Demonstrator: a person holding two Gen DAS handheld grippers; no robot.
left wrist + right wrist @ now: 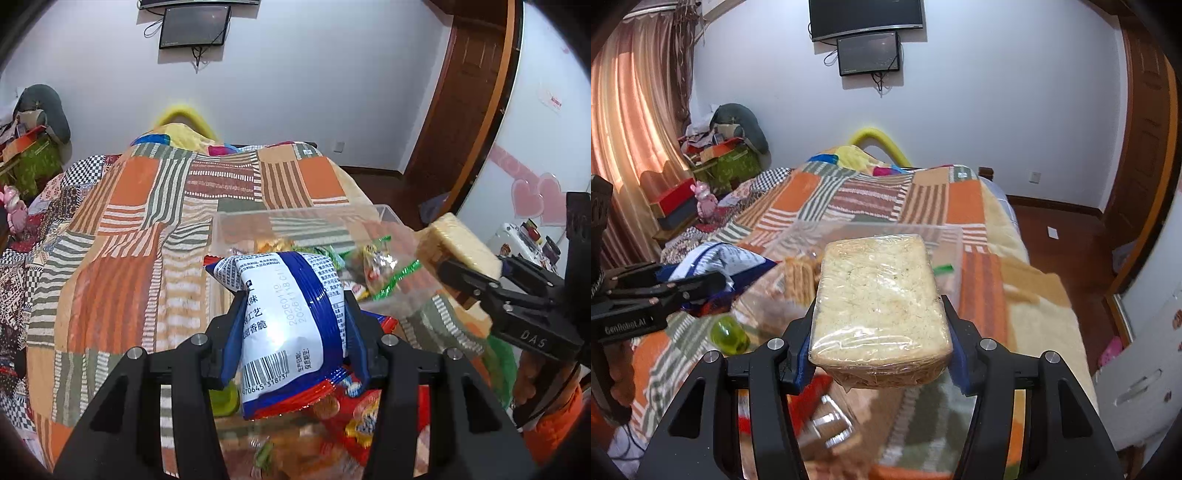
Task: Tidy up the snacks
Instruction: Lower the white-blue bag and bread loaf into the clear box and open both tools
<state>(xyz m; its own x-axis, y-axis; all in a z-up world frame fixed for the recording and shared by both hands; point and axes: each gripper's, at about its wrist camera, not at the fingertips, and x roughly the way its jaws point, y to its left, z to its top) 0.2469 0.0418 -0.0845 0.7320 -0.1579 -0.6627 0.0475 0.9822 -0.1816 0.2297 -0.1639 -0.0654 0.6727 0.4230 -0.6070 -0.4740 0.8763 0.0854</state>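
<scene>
My left gripper (295,299) is shut on a white and blue snack bag (288,325) and holds it above the bed, just short of a clear plastic bin (295,218). The bin holds several wrapped snacks (369,266). My right gripper (879,306) is shut on a plastic-wrapped pale rice-cake block (879,295), held near the bin (945,236). That block (458,243) and the right gripper also show at the right of the left wrist view. The left gripper with its bag (713,262) shows at the left of the right wrist view.
A patchwork quilt (140,236) covers the bed. Loose red snack packs (354,417) and a green jelly cup (729,334) lie on it under the grippers. Clutter and boxes (720,158) stand at the far left; a wooden floor (1063,236) and door lie right.
</scene>
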